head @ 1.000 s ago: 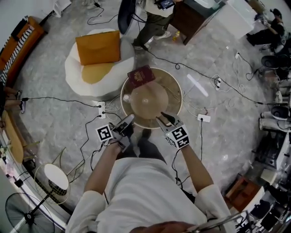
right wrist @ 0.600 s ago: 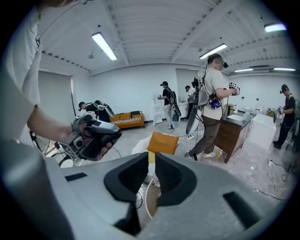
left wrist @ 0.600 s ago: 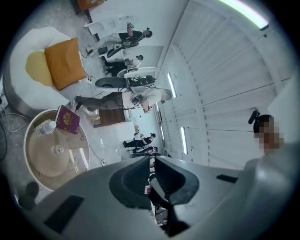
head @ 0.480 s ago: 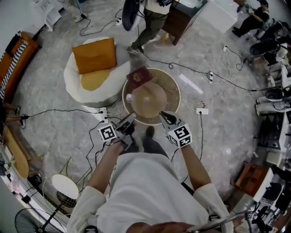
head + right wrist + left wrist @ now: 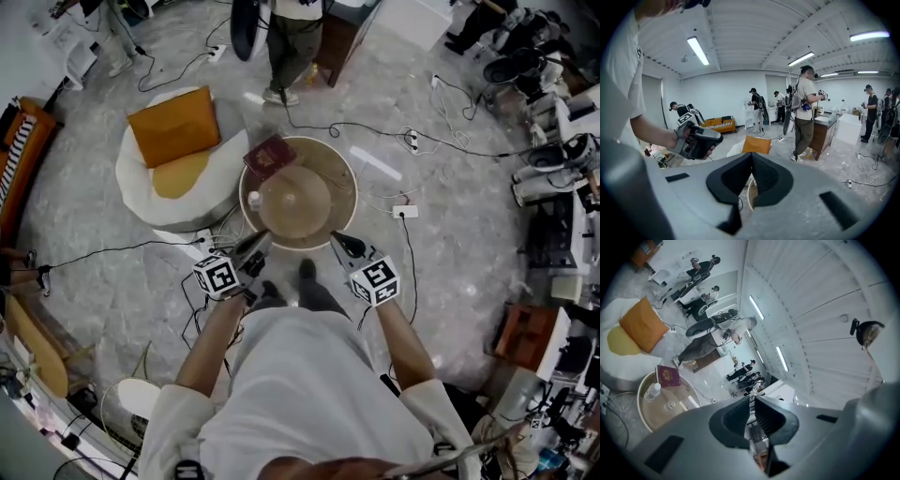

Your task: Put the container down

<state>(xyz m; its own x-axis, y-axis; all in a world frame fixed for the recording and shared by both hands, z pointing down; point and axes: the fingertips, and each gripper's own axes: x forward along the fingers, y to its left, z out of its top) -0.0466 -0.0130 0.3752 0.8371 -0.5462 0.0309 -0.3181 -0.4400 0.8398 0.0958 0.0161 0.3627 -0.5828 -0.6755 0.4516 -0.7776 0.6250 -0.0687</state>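
So we're standing over the little round table [image 5: 353, 187] and looking straight down at it. The container [image 5: 298, 202] is sitting in the middle of the tabletop, a round tan-looking thing with a small knob at its centre, and nothing is gripping it. A red book [image 5: 267, 157] is lying at the table's far-left edge, and a small bottle [image 5: 254, 199] is sitting just beside the container on its left.

We're holding the left gripper [image 5: 255, 242] at the near-left edge of the table. Its jaws are pressing together with nothing between them. Its own view is only showing the room past the closed tips, with the table off at lower left.

We're holding the right gripper [image 5: 339, 241] at the near-right edge. Its jaws have just been closing and the tips are meeting now, with nothing caught between them either. Both grippers are pointing in toward the table, one on each side, and as far as we can tell neither is touching the container.

Left of the table a white seat [image 5: 141, 192] is carrying an orange cushion [image 5: 173, 136]. Cables [image 5: 112, 249] are trailing over the floor [image 5: 450, 234], and another person [image 5: 291, 33] is standing beyond the table's far edge.
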